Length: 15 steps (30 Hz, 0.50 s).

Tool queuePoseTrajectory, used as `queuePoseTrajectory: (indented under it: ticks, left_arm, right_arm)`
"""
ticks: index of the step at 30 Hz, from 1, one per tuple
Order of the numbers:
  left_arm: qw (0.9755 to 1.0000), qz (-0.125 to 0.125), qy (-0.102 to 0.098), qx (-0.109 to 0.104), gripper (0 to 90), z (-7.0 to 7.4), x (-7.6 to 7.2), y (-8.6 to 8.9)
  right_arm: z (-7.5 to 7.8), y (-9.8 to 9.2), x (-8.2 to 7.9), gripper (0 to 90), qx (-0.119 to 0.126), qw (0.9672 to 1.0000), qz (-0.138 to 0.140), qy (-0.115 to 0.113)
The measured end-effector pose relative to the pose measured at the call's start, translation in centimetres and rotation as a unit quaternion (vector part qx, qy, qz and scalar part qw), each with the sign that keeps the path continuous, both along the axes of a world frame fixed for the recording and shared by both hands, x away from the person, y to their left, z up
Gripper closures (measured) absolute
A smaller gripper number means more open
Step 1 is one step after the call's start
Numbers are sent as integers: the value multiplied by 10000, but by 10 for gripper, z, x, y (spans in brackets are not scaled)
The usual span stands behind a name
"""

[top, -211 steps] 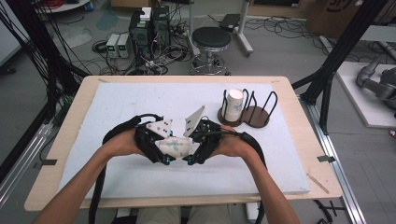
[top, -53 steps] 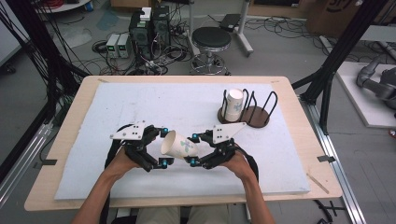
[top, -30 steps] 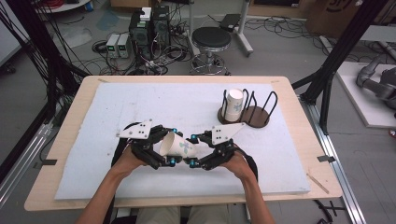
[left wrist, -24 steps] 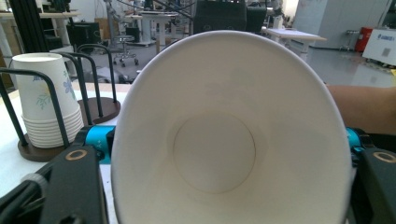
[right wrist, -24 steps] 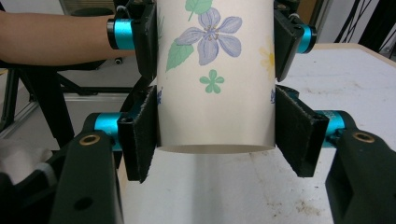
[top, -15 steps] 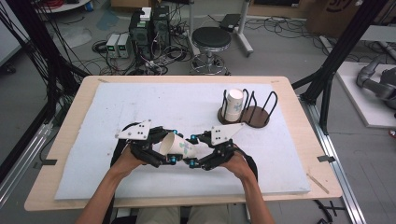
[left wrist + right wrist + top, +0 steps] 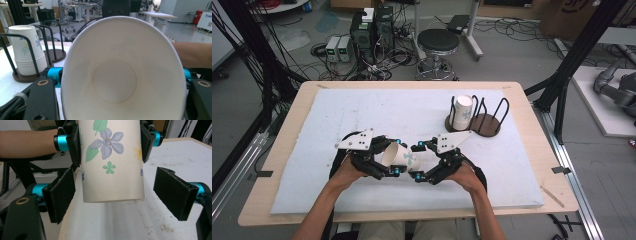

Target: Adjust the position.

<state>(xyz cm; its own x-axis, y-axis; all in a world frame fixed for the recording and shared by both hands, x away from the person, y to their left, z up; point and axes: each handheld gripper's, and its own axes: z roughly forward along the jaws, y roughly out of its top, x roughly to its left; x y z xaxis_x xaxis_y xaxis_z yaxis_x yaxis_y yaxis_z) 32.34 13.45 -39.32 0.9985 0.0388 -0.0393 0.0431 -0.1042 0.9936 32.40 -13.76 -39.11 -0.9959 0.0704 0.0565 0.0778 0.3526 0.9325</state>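
Observation:
A white paper cup (image 7: 402, 157) with a flower print lies on its side in the air over the table's front middle. My left gripper (image 7: 395, 158) is shut on the cup near its mouth, and the left gripper view looks straight into the cup (image 7: 117, 75). My right gripper (image 7: 116, 195) faces the cup's base from the right. Its jaws have just been opening, and its black pads (image 7: 61, 195) stand off both sides of the cup (image 7: 112, 162) without touching it. In the high view the right gripper (image 7: 417, 162) sits at the cup's closed end.
A dark wire rack (image 7: 486, 124) at the back right holds a stack of upside-down paper cups (image 7: 462, 111), also seen as the stack (image 7: 28, 50) in the left gripper view. A white mat (image 7: 362, 107) covers the wooden table (image 7: 532, 130). Both forearms enter from the front edge.
The right gripper's jaws have spread away from the cup's base, which they clasped half a second ago. The left gripper has closed on the cup. Neither hand has shifted.

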Motion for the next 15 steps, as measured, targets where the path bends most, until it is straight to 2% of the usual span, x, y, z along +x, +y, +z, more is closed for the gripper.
queuePoseTrajectory:
  ticks: [9, 14, 15]
  left_arm:
    - [10000, 29, -14, 26, 313, 0, 0, 2]
    - [9999, 77, -34, 100, 313, 2, 0, 4]
    - [9997, 136, -52, 209, 313, 4, 1, 6]
  right_arm:
    - [0, 0, 0, 182, 0, 10000, -48, -42]
    - [1, -2, 0, 181, -7, 9999, -104, -45]
    - [1, -3, 0, 181, -14, 9999, -119, -44]
